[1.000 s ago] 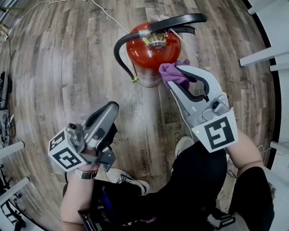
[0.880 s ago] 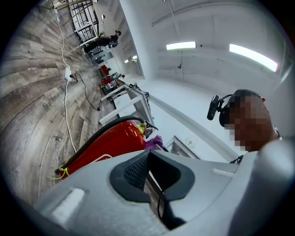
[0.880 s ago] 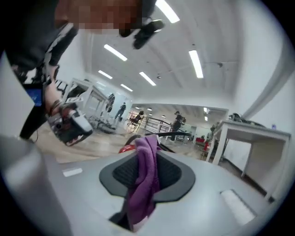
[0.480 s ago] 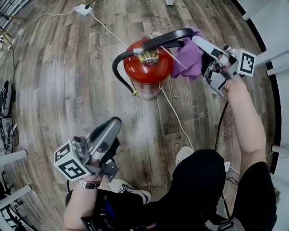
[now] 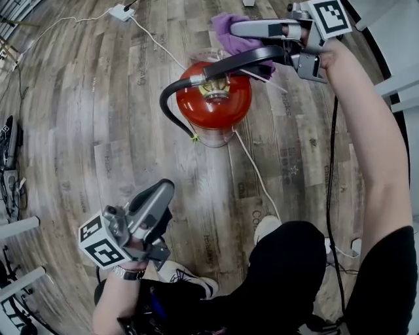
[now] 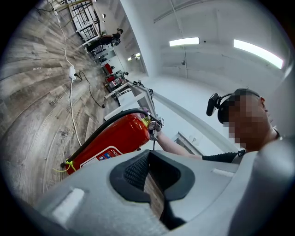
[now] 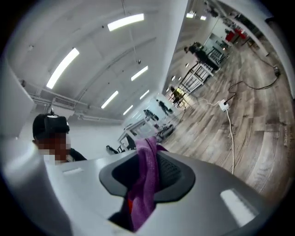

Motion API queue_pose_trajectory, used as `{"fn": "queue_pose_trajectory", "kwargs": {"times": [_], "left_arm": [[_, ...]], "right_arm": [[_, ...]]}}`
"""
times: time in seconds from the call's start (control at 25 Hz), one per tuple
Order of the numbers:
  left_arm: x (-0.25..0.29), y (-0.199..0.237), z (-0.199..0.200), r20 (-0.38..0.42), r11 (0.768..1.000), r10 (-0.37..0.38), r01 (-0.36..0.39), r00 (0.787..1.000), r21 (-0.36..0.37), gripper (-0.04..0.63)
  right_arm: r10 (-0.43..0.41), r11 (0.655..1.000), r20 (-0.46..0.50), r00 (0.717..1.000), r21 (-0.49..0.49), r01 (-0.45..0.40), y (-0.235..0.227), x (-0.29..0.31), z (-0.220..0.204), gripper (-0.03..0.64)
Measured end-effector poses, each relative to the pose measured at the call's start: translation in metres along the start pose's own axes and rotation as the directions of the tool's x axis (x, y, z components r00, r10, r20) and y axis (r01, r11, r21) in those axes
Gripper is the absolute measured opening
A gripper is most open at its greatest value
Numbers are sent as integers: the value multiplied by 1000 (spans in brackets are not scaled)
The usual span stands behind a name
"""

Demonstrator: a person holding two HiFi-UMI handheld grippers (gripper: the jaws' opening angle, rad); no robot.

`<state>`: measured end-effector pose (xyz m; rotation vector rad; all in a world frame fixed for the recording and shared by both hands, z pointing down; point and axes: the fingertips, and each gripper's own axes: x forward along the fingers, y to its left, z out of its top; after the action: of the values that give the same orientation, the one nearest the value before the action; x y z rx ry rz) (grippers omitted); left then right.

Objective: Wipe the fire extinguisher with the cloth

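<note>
The red fire extinguisher (image 5: pixel 213 101) stands upright on the wood floor, with a black handle (image 5: pixel 242 60) on top and a black hose (image 5: pixel 169 105) down its left side. My right gripper (image 5: pixel 236 29) lies level at the far side of the handle, shut on a purple cloth (image 5: pixel 229 38) that bunches against the extinguisher's top. In the right gripper view the cloth (image 7: pixel 146 179) fills the gap between the jaws. My left gripper (image 5: pixel 160 193) hangs low at the near left, shut and empty, well apart from the extinguisher (image 6: pixel 113 140).
A white power strip (image 5: pixel 122 11) lies at the far left, its cable (image 5: pixel 157 42) running toward the extinguisher. Another white cable (image 5: pixel 252 163) trails toward my shoes (image 5: pixel 265 212). A black cable (image 5: pixel 332 170) hangs from the right gripper. Racks (image 5: pixel 10 150) line the left edge, white furniture (image 5: pixel 393 39) the right.
My right gripper carried the cloth from the extinguisher's near right side, around its right, to the far side by the handle. The left gripper barely moved.
</note>
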<state>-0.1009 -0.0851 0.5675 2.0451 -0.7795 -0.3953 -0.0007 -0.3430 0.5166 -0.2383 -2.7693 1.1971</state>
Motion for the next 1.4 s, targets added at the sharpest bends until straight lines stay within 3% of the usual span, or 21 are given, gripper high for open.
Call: {"fn": "queue_pose_trajectory", "kwargs": {"times": [0.32,0.52,0.96,1.16,1.4], "left_arm": [[-14,7,5,21,999,28,-28,999,-34,-3],[-26,11,8,35,997,64,-62,997,-53,-3],[-49,32,4,51,984,167,-164,985,-65,-3],[-46,38,0,44,981,181,-177,983,-72,-3],[-32,32,-2,35,988,140,-137,990,-65,-3]], "right_arm": [[77,991,-214,974,127,-50,-54,68,-55,89],[103,975,-267,958,219,-44,-96,94,-97,87],[-47,943,-65,997,325,66,-147,64,-152,84],[-140,919,19,990,374,123,-170,49,-176,86],[-253,878,105,962,442,183,-201,32,-207,84]]}}
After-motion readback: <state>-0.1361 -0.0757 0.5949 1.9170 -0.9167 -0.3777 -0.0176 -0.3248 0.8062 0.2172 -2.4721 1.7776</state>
